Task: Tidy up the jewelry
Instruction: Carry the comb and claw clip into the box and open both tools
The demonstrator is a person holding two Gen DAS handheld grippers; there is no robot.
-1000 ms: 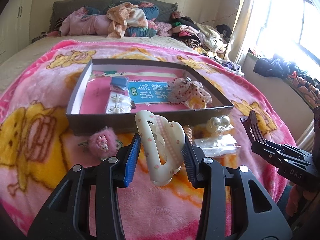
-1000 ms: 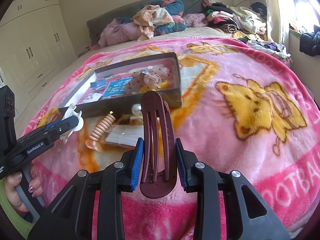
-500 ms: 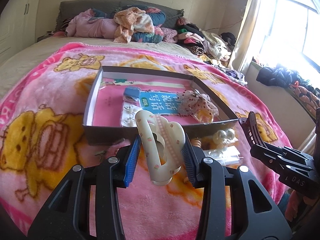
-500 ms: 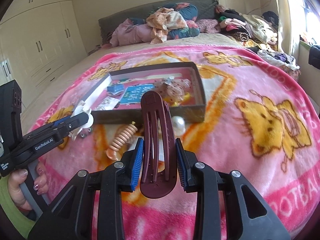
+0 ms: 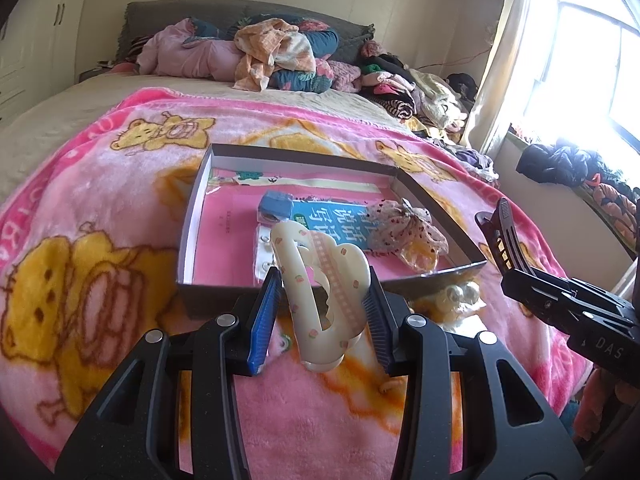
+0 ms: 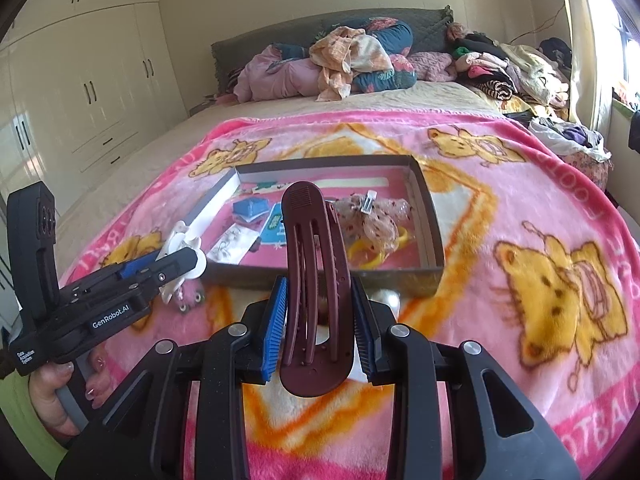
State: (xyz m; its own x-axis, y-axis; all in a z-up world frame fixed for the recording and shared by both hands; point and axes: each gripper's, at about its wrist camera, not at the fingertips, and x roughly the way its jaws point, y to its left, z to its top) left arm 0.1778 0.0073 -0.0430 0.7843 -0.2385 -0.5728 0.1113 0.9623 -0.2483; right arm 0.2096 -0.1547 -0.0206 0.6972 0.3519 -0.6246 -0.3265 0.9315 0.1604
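While both clips head for the box [image 6: 434,258] at twelve o'clock, the left tool [image 5: 322,312] pinches the cream clip [image 5: 320,300] — the right tool [image 6: 318,316] clamps the maroon clip [image 6: 314,288]. Each stands upright, probably for a clean drop.

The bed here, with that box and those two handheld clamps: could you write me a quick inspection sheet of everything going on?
Surface: pink cartoon-bear blanket spread over the bed.
Job's things: shallow open box holding a dotted bow, a blue clip and cards; cream hair claw and maroon hair clip both lifted near it.
Clutter: pearl piece and pink fuzzy charm lying in front of the box.
Grippers: left gripper shut on the cream hair claw; right gripper shut on the maroon hair clip.
Cables: nothing seen.
Surroundings: clothes pile at the headboard, wardrobe, bright window.
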